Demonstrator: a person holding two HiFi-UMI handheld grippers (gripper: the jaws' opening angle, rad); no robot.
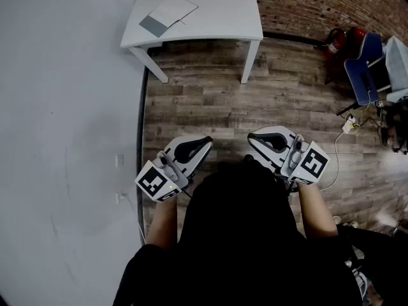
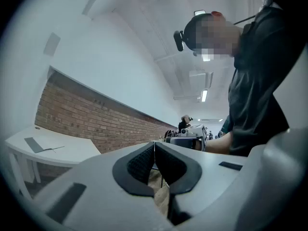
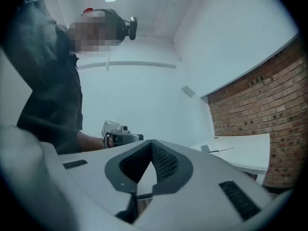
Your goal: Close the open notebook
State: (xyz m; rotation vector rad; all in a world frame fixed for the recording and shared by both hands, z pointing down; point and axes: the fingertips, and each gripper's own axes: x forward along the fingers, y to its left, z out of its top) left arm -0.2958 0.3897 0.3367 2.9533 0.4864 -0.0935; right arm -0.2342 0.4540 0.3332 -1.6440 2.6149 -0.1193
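The open notebook [image 1: 167, 14], white pages with a grey part, lies on a white table [image 1: 217, 18] at the far end of the floor, well away from both grippers. It also shows small in the left gripper view, notebook [image 2: 36, 145], and in the right gripper view, notebook [image 3: 211, 149]. I hold my left gripper [image 1: 207, 141] and right gripper [image 1: 252, 137] close to my body, level and pointing towards each other. Left gripper [image 2: 154, 146] has its pads pressed together with nothing between them. Right gripper [image 3: 151, 146] has its tips touching, also empty.
A wood floor [image 1: 210, 101] lies between me and the table. A white wall [image 1: 64, 107] runs along the left and a brick wall [image 1: 319, 5] at the back. A blue chair [image 1: 363, 72], a red fire extinguisher [image 1: 336, 41] and a power strip with cables [image 1: 349, 126] stand at the right.
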